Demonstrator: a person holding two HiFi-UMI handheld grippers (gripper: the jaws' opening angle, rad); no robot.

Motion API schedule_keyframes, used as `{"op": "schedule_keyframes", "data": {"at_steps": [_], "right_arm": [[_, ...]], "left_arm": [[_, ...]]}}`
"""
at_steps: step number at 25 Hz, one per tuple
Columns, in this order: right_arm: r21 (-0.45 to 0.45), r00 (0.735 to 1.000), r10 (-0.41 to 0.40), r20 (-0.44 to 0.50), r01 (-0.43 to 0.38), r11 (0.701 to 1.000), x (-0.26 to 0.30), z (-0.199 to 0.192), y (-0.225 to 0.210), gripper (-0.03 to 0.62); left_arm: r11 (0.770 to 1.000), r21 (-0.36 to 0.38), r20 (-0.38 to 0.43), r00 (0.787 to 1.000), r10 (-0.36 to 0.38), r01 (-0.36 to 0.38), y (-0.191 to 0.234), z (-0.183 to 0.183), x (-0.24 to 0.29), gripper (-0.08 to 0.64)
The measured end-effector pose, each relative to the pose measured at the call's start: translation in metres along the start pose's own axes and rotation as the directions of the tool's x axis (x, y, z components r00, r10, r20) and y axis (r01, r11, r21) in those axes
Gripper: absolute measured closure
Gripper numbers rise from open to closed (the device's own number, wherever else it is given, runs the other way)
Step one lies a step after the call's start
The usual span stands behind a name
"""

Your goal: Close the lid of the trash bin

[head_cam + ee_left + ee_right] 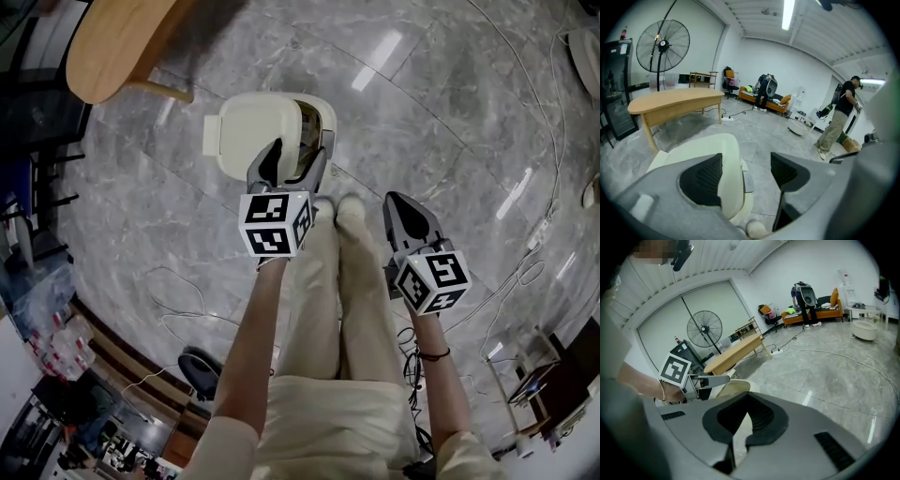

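In the head view, the person's cream trousers [328,309] end at pale shoes [352,212] on the grey marble floor [450,112]. At 3 o'clock of the shoes is the right claw [397,201], its jaws tip to tip and holding nothing. The left claw [298,155] points toward 12 o'clock with its jaws wide apart. The free edge of the raised lid [251,136] lies between them (just beside the left pad; contact unclear). Just beyond the shoes stands the cream trash bin [327,118], its long axis running 9 to 3 o'clock. The lid tilts up over the 9 o'clock side, and the dark mouth shows at 3 o'clock.
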State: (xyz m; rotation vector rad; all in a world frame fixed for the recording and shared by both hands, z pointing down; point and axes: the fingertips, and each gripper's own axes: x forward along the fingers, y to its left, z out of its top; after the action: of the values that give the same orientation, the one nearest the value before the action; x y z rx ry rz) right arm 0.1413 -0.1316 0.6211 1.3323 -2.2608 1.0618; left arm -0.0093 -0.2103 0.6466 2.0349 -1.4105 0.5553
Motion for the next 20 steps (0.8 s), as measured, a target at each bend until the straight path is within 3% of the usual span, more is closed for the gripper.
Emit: {"op": "schedule_keyframes", "data": {"at_steps": [15,20], "right_arm": [[0.033,0.999,-0.049,0.007,0.048,0.998,0.021,-0.018,-0.009,0.588],[0.038,0.998,-0.056,0.007,0.056,0.998,0.027,-0.023,-0.015,0.588]], "left_arm": [[0.99,-0.094,-0.023,0.993,-0.112,0.109,-0.007,-0.031,0.03,0.243],[0.991,-0.103,-0.021,0.996,-0.084,0.081,0.003,-0.039,0.035,0.339]]}}
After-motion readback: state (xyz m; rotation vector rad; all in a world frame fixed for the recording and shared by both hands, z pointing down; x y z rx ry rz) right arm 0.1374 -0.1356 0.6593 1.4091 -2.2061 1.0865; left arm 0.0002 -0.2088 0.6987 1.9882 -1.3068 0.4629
